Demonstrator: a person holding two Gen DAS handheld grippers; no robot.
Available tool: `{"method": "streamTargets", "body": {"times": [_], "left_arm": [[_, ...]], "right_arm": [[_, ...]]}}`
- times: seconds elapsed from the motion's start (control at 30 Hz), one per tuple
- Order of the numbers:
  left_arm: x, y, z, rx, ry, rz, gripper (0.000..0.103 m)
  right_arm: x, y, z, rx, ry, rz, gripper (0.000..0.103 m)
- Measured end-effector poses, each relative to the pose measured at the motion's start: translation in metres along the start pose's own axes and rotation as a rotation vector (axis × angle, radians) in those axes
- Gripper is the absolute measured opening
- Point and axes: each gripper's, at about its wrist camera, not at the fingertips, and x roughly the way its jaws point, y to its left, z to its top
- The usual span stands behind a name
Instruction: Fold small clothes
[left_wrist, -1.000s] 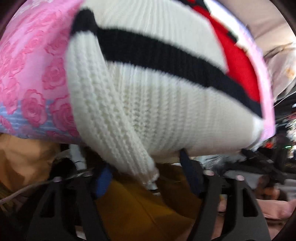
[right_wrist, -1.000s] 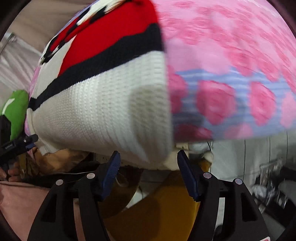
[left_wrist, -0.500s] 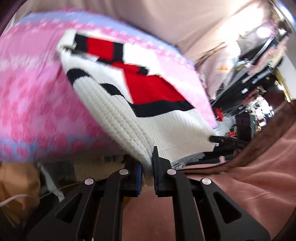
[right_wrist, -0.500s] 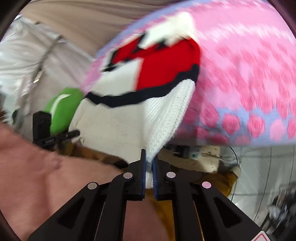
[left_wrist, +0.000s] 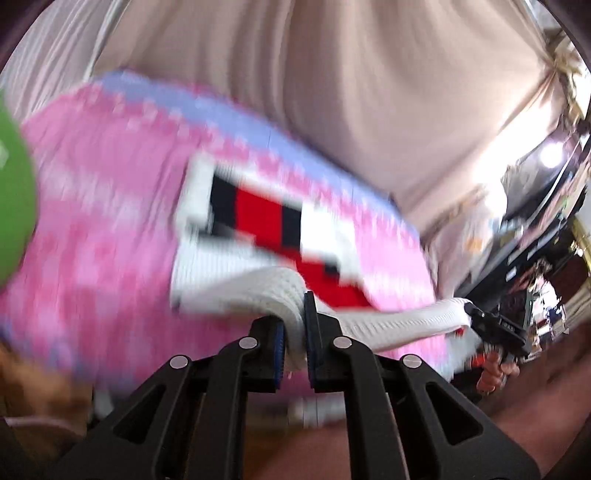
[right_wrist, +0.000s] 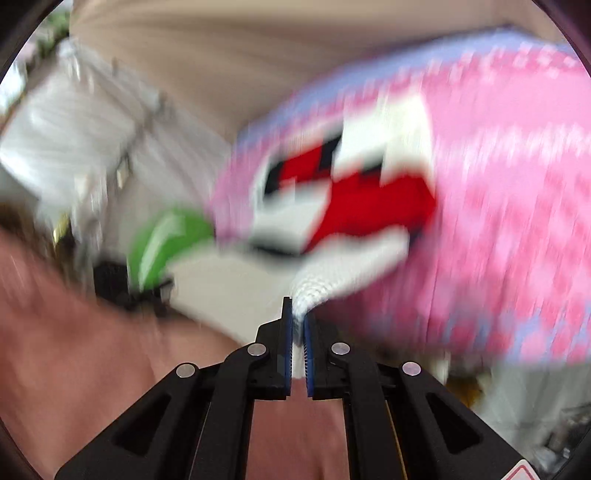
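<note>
Both frames motion-blurred. Left gripper (left_wrist: 293, 332): jaws closed on the white hem of the sweater (left_wrist: 258, 218). Right gripper (right_wrist: 297, 339): jaws likewise pinched on a white hem corner. The sweater lies on the pink cloth (left_wrist: 103, 229); the hem edge is raised off it and stretched between the two grippers.

Progress, judged: early in the fold. Hem gripped and lifted, not yet carried over the red-and-black chest; no fold laid, sleeves not tucked as far as visible.

Versus 1.0 s ago: jaws then stood open under the hem; by 0.5 s ago they had closed. Since then both grippers have pulled back and up, so more of the sweater shows.
</note>
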Motion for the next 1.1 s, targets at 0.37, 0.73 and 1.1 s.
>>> {"method": "streamTargets", "body": {"times": [0.37, 0.73, 1.1], "left_arm": [[0.209, 0.062, 0.122, -0.053, -0.034, 0.421, 0.020], [0.262, 0.083, 0.108, -0.036, 0.115, 0.557, 0.029], [0.214, 0.067, 0.161, -0.051, -0.065, 0.521, 0.006]], "right_arm": [[0.165, -0.097, 0.168, 0.230, -0.191, -0.222, 0.020], [0.224, -0.111, 0.161, 0.080, -0.088, -0.495, 0.063], [0.173, -0.064, 0.191, 0.033, -0.313, -0.263, 0.007]]}}
